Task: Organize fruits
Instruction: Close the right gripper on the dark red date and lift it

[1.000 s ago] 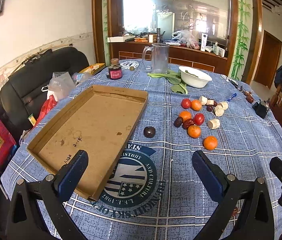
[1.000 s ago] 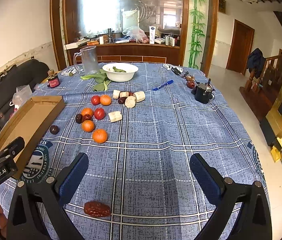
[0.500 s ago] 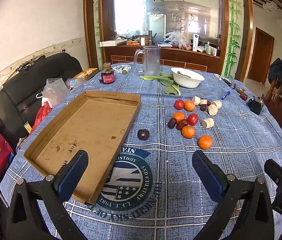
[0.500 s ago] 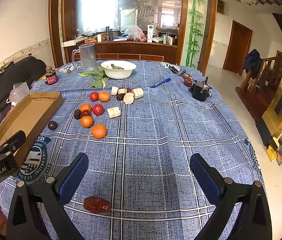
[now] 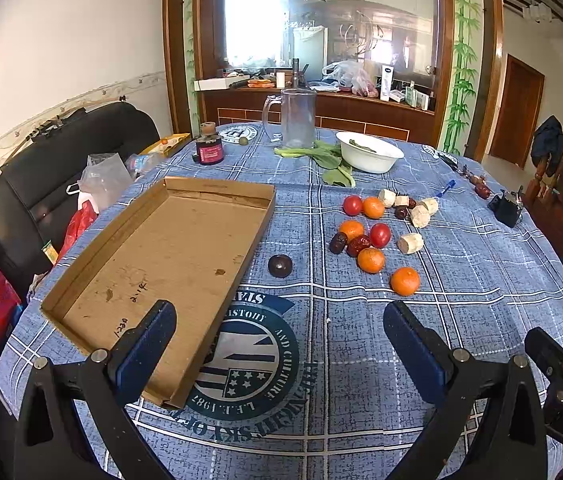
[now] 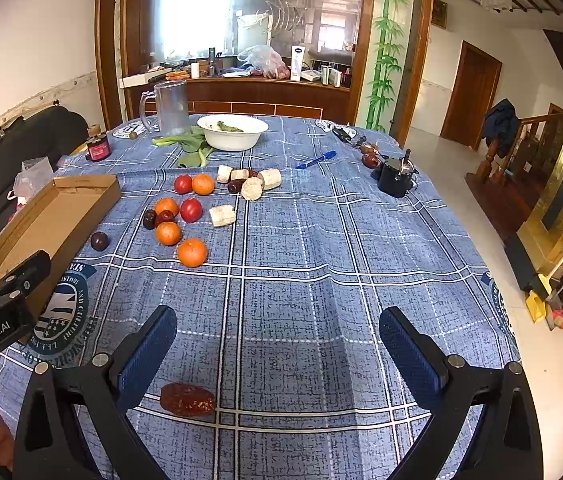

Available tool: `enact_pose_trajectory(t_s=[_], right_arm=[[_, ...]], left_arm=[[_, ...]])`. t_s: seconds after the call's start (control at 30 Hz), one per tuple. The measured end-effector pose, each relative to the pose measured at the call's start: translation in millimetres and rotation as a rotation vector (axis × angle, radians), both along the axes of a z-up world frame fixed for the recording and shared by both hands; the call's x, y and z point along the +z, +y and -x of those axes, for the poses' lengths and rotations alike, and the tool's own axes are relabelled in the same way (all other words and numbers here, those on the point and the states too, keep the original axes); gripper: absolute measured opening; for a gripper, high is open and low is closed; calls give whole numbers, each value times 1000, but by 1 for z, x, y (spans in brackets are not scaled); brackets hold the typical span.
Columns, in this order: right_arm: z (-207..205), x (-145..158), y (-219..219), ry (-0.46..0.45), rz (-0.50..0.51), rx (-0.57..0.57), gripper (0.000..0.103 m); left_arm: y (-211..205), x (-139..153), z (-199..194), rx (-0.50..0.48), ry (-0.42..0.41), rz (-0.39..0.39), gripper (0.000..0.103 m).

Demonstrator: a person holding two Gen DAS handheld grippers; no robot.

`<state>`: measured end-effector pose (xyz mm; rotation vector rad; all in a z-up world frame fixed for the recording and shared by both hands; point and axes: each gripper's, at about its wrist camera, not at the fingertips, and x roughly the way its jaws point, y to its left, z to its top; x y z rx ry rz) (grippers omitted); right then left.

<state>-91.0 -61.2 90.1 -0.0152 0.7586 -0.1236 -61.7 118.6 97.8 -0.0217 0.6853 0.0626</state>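
Right wrist view alone shows a red date, possibly dried, near the right gripper. Left gripper hovers beside the cardboard tray. Both jaws spread wide, empty; fruit cluster mid-table.

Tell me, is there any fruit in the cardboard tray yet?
No, the cardboard tray holds nothing; the oranges sit on the tablecloth.

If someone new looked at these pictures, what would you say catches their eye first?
Probably the bright cluster of oranges and tomatoes mid-table on the blue plaid tablecloth, with the empty cardboard tray to its left. Nearer, a lone red date lies by the open right gripper; the left gripper is open too.
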Motion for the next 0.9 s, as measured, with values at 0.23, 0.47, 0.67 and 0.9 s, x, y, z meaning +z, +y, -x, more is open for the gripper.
enact_pose_trajectory(t_s=[0.23,0.47,0.67,0.9], right_arm=[[1,0,-3,-4,0,-9,102],[0,-1,-5,0,-1,-11,102],[-2,-6,-5,15,-4,17,102],[3,-27,8,111,-48,217,102]], left_arm=[[-1,0,-1,0,-5,6,103],[-1,-1,-3,9,6,11,103],[2,-5,-5,16,15,4,103],[20,-8,-10,64,23,-13,103]])
